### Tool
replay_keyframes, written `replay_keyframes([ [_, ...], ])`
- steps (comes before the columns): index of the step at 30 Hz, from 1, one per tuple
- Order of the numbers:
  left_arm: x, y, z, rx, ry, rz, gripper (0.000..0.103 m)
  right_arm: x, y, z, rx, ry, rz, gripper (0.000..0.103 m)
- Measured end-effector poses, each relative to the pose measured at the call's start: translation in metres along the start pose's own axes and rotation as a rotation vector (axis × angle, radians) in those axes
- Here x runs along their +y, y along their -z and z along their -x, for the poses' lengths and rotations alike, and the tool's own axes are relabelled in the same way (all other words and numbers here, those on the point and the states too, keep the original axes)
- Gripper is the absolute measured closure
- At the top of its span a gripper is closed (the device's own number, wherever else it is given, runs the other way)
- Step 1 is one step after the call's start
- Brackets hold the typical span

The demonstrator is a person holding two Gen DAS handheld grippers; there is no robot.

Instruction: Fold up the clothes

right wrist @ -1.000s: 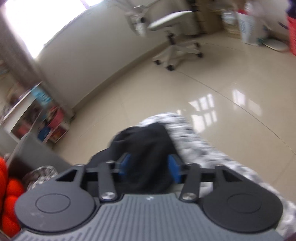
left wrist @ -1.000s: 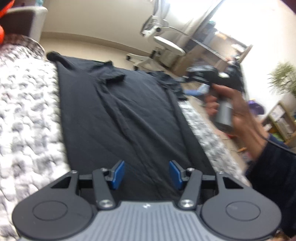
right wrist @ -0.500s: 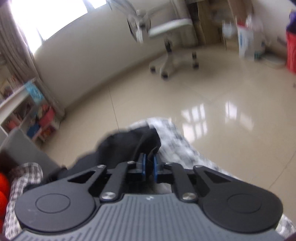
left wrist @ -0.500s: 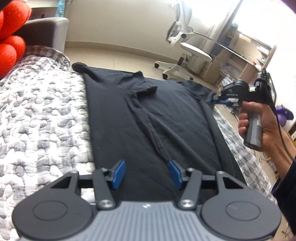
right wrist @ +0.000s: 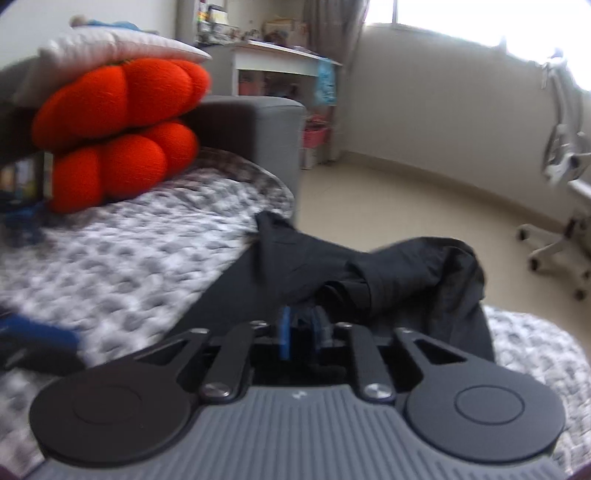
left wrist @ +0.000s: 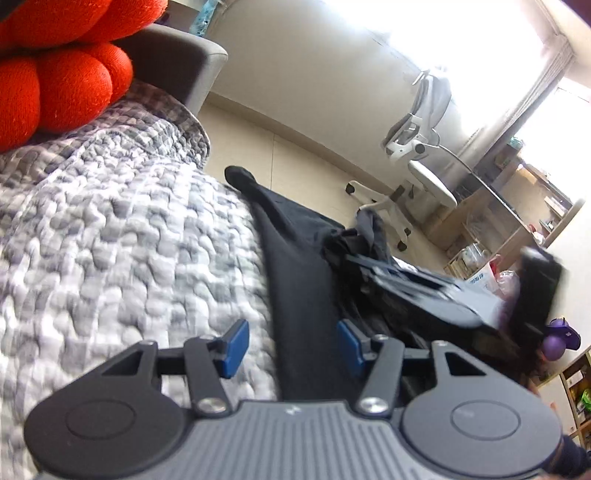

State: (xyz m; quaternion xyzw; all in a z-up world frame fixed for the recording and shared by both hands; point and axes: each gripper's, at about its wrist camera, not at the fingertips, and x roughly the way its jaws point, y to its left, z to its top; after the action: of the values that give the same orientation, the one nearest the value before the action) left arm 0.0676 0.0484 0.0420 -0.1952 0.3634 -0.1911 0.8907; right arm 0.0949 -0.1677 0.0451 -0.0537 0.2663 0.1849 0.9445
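Black fabric, a shirt (right wrist: 295, 269), lies on a grey-and-white quilted blanket (right wrist: 129, 258) over a sofa or bed, near the edge closest to the floor. One part of the shirt is lifted and bunched, draped in folds right in front of the right gripper (right wrist: 301, 332), whose blue pads are drawn nearly together with dark cloth pinched between them. In the left wrist view the shirt (left wrist: 295, 280) runs as a long dark strip away from the camera, one tip reaching the blanket's far edge; its right part is raised and blurred where the right gripper (left wrist: 424, 284) carries it, so detail there is hard to read. The left gripper (left wrist: 291, 347) has its blue pads spread wide, nothing between them; it hangs over the boundary where the shirt's left edge meets the blanket (left wrist: 110, 258), left pad above quilt, right pad above black cloth, contact cannot be told. Red-orange knotted cushion (right wrist: 118, 129) sits at the back of the blanket against a grey armrest (right wrist: 258, 125), with a white pillow (right wrist: 110, 44) on top of it. Beyond the edge: beige tiled floor (right wrist: 388, 206), white office chair (left wrist: 413, 162) on castors, a white desk (right wrist: 280, 59) with clutter under it, wooden shelving (left wrist: 517, 206) at right, bright window (right wrist: 461, 14).
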Motion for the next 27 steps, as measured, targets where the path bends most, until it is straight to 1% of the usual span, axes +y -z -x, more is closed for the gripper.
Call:
replay_keyframes([
  [2,0.0,-0.006,-0.008,-0.006,0.005,-0.011,0.048,-0.018,0.003,0.022,-0.044,-0.035,-0.062,0.038],
  [3,-0.001,-0.011,-0.013,-0.011,0.015,-0.012,0.048,-0.031,0.003,0.03,-0.063,-0.037,-0.115,0.037],
  [6,-0.006,-0.028,-0.036,-0.022,0.043,-0.017,0.047,-0.084,0.003,0.041,-0.076,-0.028,-0.35,0.037],
  [9,-0.018,-0.049,-0.062,-0.022,0.056,-0.051,0.044,-0.125,0.006,0.032,-0.042,0.023,-0.466,0.037],
  [11,-0.033,-0.058,-0.08,-0.016,0.056,-0.109,0.043,-0.153,0.008,0.024,-0.029,0.041,-0.546,0.037],
  [13,-0.048,-0.066,-0.099,-0.01,0.057,-0.165,0.039,-0.18,0.009,0.014,-0.022,0.046,-0.628,0.037],
  [14,-0.054,-0.068,-0.109,-0.004,0.059,-0.191,0.033,-0.191,0.007,0.002,-0.004,0.047,-0.671,0.037],
  [15,-0.061,-0.07,-0.12,0.002,0.06,-0.216,0.03,-0.202,0.005,-0.009,0.013,0.049,-0.715,0.038],
  [16,-0.067,-0.072,-0.13,0.007,0.059,-0.239,0.03,-0.212,0.004,-0.02,0.031,0.05,-0.755,0.039],
  [17,-0.071,-0.075,-0.14,0.007,0.044,-0.252,0.03,-0.219,0.001,-0.03,0.044,0.058,-0.766,0.043],
  [18,-0.075,-0.077,-0.15,0.007,0.03,-0.263,0.03,-0.223,-0.002,-0.04,0.057,0.05,-0.778,0.05],
  [19,-0.076,-0.079,-0.158,0.009,0.02,-0.263,0.031,-0.227,-0.006,-0.05,0.071,0.042,-0.789,0.053],
  [20,-0.077,-0.082,-0.166,0.012,0.011,-0.262,0.034,-0.23,-0.009,-0.06,0.084,0.034,-0.801,0.059],
  [21,-0.076,-0.083,-0.172,0.02,0.009,-0.255,0.046,-0.234,-0.012,-0.069,0.096,0.026,-0.812,0.066],
  [22,-0.074,-0.084,-0.177,0.031,0.015,-0.244,0.058,-0.235,-0.015,-0.074,0.1,0.026,-0.813,0.068],
  [23,-0.07,-0.084,-0.18,0.034,0.024,-0.222,0.085,-0.236,-0.018,-0.078,0.104,0.027,-0.815,0.068],
  [24,-0.066,-0.084,-0.182,0.038,0.032,-0.2,0.096,-0.237,-0.02,-0.082,0.108,0.027,-0.817,0.068],
  [26,-0.057,-0.085,-0.185,0.042,0.049,-0.155,0.097,-0.239,-0.026,-0.091,0.115,0.027,-0.82,0.068],
  [27,-0.053,-0.085,-0.183,0.027,0.061,-0.131,0.098,-0.24,-0.029,-0.096,0.119,0.027,-0.821,0.068],
])
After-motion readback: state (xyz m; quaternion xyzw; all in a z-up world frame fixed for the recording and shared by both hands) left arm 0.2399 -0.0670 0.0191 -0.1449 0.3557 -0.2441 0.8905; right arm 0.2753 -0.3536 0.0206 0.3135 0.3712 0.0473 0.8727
